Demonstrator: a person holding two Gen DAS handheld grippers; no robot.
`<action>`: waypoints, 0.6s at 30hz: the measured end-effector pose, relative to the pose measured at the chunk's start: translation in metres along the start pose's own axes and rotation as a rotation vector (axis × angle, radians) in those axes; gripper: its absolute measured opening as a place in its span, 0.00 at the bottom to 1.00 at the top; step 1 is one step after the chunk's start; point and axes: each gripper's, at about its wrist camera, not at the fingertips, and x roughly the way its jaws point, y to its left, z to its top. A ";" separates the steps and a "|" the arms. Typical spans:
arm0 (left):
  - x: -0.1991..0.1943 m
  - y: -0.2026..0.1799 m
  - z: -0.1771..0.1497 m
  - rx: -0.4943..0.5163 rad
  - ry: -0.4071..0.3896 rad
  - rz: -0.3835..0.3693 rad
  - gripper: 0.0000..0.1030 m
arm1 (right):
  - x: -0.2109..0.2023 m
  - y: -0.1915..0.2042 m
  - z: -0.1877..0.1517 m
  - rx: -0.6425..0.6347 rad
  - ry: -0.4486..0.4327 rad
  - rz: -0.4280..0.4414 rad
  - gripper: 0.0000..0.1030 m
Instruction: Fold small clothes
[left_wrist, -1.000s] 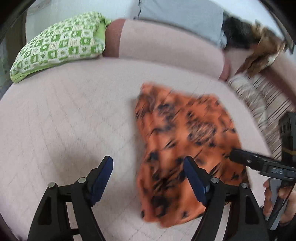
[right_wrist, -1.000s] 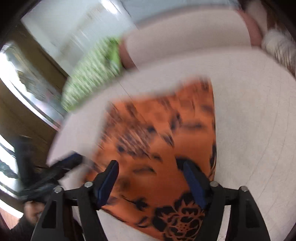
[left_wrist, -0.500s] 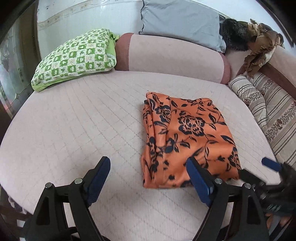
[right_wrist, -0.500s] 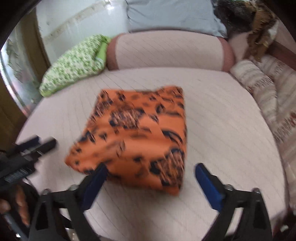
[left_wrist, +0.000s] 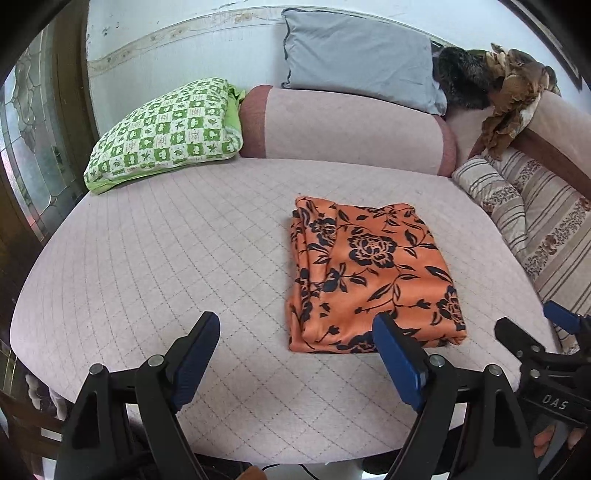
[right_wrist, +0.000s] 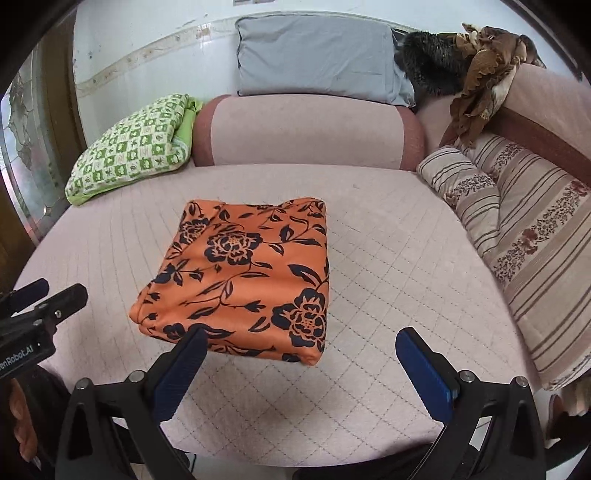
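Orange floral garment (left_wrist: 369, 280) lies folded into a compact rectangle on the quilted pink bed (left_wrist: 177, 251), flat, nothing on it. In the left wrist view it sits centre-right; in the right wrist view (right_wrist: 243, 277) centre-left.

Change over the last second: both tools have backed off and up. A second ago the cloth filled the lower frame under each pair of fingers; now it lies whole and sharp beyond them, bare quilt showing at the near edge.

Left tool (left_wrist: 299, 365): jaws apart, just opened a little further, nothing between them; its right pad overlaps the garment's near corner in the picture only, not gripping. Right tool (right_wrist: 306, 373): jaws have just been opening, now standing wide, nothing between them; left pad overlaps the near hem the same way.

Reading: fold appears finished and released. Edges look fairly square, left side shows stacked layers. Likely next: this piece set aside, or another fetched. No other small clothes on the bed that I can tell.
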 end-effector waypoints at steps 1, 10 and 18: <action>-0.002 -0.001 0.001 0.002 -0.003 -0.004 0.83 | -0.001 0.001 0.000 -0.001 0.002 0.000 1.00; -0.017 -0.007 0.008 -0.001 -0.053 -0.001 0.90 | -0.008 -0.001 0.002 -0.006 -0.035 0.009 1.00; -0.028 -0.022 0.012 0.049 -0.125 0.035 0.95 | -0.013 -0.003 0.007 -0.013 -0.068 -0.009 1.00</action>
